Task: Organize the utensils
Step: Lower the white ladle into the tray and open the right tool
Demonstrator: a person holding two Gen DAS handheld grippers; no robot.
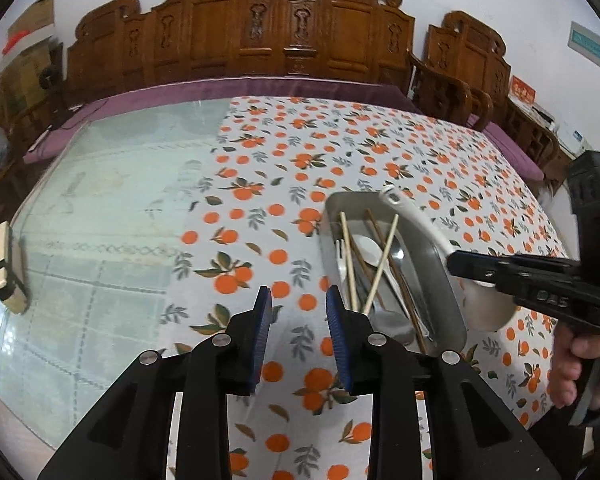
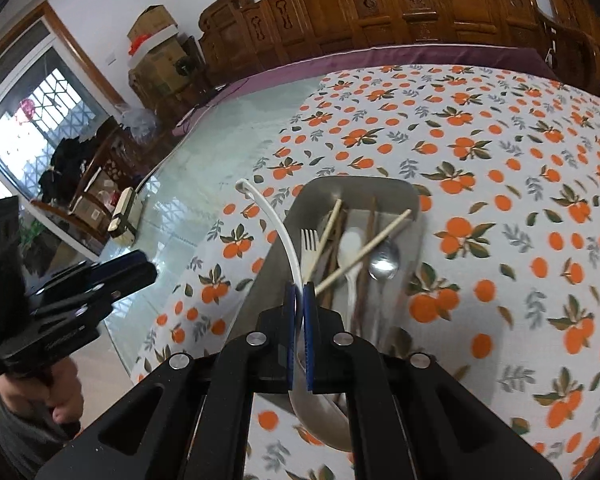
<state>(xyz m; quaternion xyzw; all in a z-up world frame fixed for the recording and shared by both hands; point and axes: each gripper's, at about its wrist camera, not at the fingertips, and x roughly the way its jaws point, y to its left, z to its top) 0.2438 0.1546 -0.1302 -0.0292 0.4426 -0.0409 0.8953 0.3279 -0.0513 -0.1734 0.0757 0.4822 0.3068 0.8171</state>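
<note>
A metal tray lies on the orange-print tablecloth and holds several utensils: chopsticks, a white plastic spoon, a metal spoon and a white fork. My right gripper is shut on the handle of a large white ladle and holds it over the tray; its bowl hangs under the jaws. My left gripper is open and empty, above the cloth just left of the tray.
The tablecloth covers the right part of a glass-topped table. A small cream and black box sits on the glass at the left edge. Carved wooden chairs stand behind the table.
</note>
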